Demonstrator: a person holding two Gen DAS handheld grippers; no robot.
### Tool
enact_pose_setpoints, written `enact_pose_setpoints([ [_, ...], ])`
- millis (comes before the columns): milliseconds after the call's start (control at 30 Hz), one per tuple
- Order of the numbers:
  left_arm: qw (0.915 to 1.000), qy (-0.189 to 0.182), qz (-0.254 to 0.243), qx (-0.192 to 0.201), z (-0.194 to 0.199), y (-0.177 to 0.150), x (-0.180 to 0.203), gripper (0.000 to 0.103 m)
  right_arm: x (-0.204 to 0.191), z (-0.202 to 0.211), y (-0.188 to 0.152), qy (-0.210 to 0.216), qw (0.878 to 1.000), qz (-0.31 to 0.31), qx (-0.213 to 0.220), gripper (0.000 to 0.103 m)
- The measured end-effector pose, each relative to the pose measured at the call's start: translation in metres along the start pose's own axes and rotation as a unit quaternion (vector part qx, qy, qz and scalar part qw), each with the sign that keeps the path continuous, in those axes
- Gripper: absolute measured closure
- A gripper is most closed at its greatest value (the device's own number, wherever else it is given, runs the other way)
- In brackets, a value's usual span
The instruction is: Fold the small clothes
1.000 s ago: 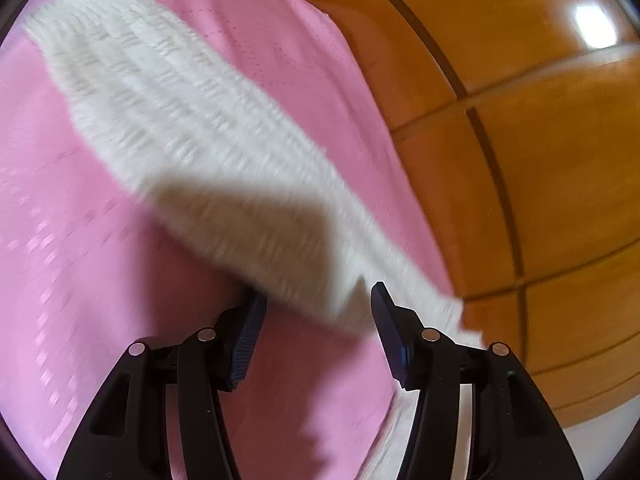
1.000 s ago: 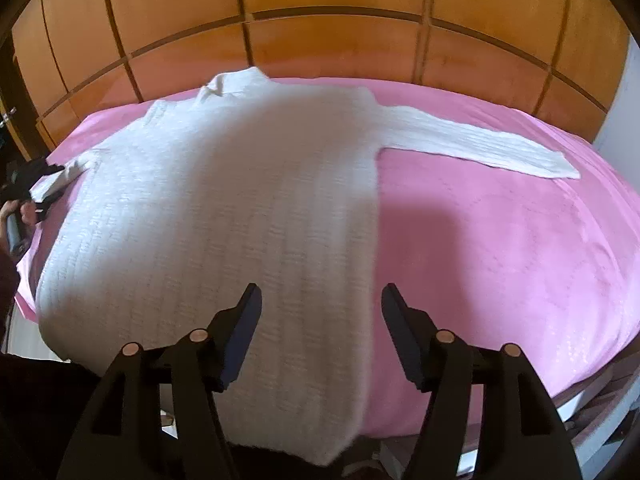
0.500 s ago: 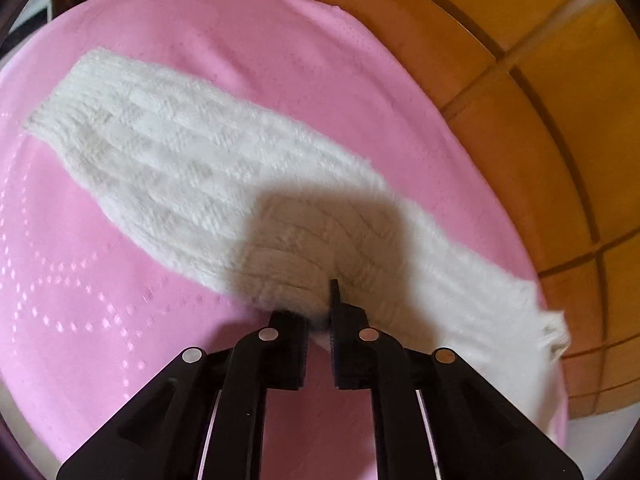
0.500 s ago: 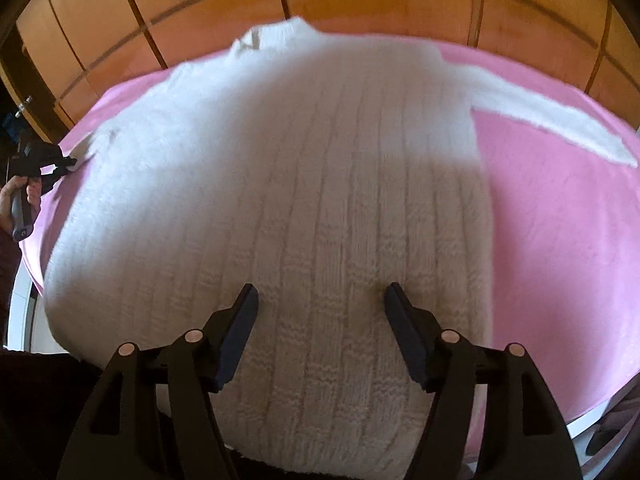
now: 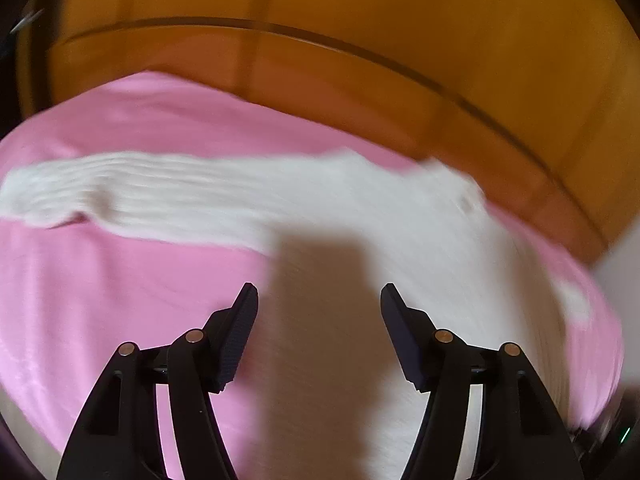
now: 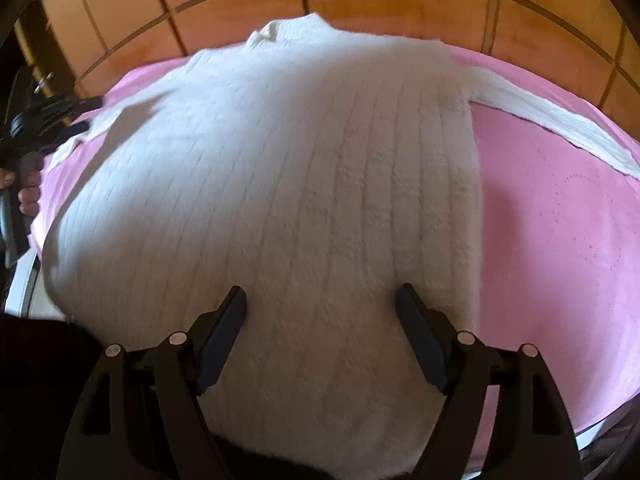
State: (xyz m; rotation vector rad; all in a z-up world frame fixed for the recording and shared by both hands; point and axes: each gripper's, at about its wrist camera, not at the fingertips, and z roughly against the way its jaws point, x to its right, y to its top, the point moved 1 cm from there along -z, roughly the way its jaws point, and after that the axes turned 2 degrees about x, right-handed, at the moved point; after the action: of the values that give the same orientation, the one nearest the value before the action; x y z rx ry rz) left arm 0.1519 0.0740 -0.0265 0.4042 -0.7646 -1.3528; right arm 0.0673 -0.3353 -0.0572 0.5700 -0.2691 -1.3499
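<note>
Right wrist view shows a white knitted sweater lying flat on a pink bedcover, with orange wood-panelled wall behind; the right gripper hovers over its hem, fingers spread apart and holding nothing. Only this view shows the collar, the far sleeve and the left gripper at the bed's left edge. Left wrist view, blurred, shows one sleeve stretched sideways, jaws apart.

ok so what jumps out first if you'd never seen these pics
A white knit sweater lies spread flat across the pink cloth, filling the right wrist view, one sleeve stretched toward the right. Glossy orange wood panelling runs behind it. Both the right tool and left tool hang open above the knit.
</note>
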Motion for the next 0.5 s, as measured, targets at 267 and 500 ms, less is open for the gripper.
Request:
enact_pose_setpoints([
  [267, 0.9946, 0.013, -0.081, -0.065, -0.038, -0.050, 0.051, 0.038, 0.124, 0.053, 0.015, 0.030, 0.968, -0.230, 0.096, 0.041],
  [500, 0.9941, 0.021, -0.078, -0.072, -0.059, -0.047, 0.059, 0.025, 0.298, 0.047, 0.022, -0.034, 0.870, -0.461, 0.171, 0.065],
])
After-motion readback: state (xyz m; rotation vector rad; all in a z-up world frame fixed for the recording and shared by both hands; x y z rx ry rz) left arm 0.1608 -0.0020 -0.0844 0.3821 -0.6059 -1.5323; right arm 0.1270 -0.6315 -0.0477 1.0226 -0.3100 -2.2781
